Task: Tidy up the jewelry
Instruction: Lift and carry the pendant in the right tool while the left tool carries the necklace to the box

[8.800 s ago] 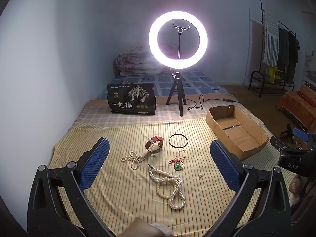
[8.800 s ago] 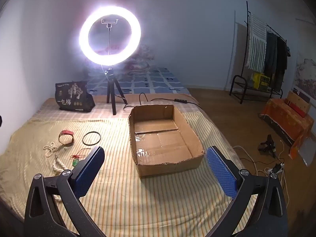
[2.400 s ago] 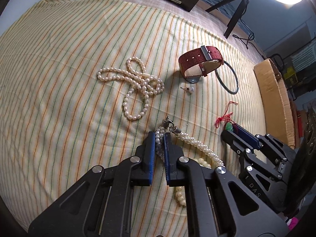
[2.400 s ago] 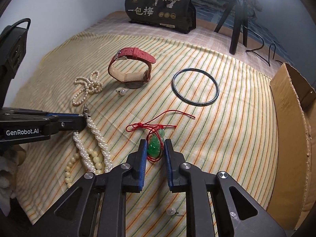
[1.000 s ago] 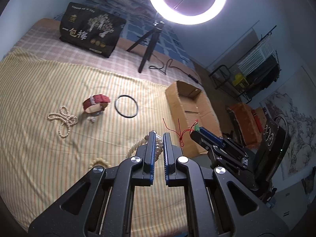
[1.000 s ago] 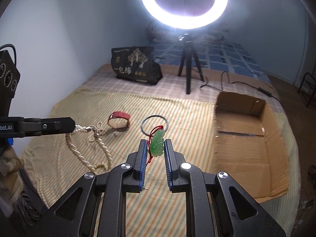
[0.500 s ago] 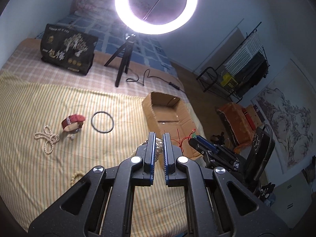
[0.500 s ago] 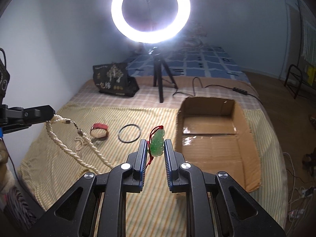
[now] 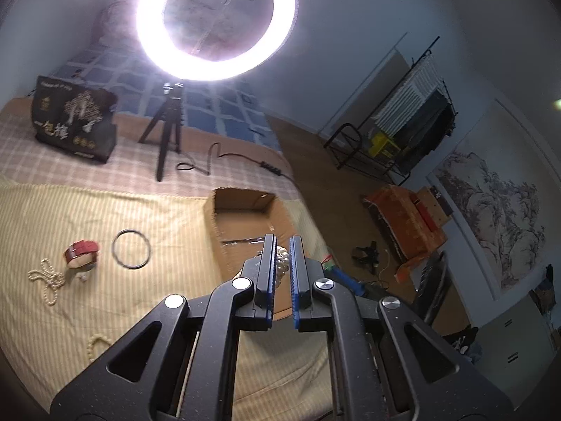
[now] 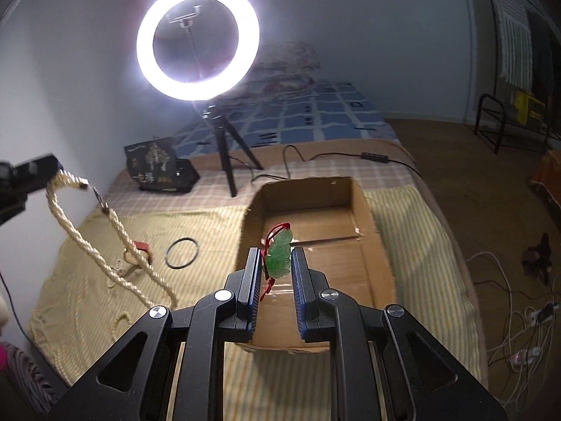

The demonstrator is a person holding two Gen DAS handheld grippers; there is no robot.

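Note:
My left gripper (image 9: 282, 245) is shut on a thick pearl necklace (image 9: 281, 263) and holds it high above the bed. In the right wrist view the necklace (image 10: 105, 245) hangs in long strands from the left gripper (image 10: 49, 172) down to the striped sheet. My right gripper (image 10: 277, 256) is shut on a green jade pendant (image 10: 278, 254) with a red cord, held over the open cardboard box (image 10: 315, 189). The box (image 9: 245, 210) also shows in the left wrist view. A red-strap watch (image 9: 81, 251), a dark bangle (image 9: 131, 248) and a thin pearl strand (image 9: 47, 280) lie on the sheet.
A lit ring light on a tripod (image 9: 214, 21) stands behind the box, its cable trailing right. A black printed bag (image 9: 72, 128) stands at the back left. A clothes rack (image 9: 410, 119) and floor clutter lie beyond the bed's right edge.
Both grippers have risen and moved right toward the box. The pearl necklace has lifted further off the sheet, and the pendant is now over the box.

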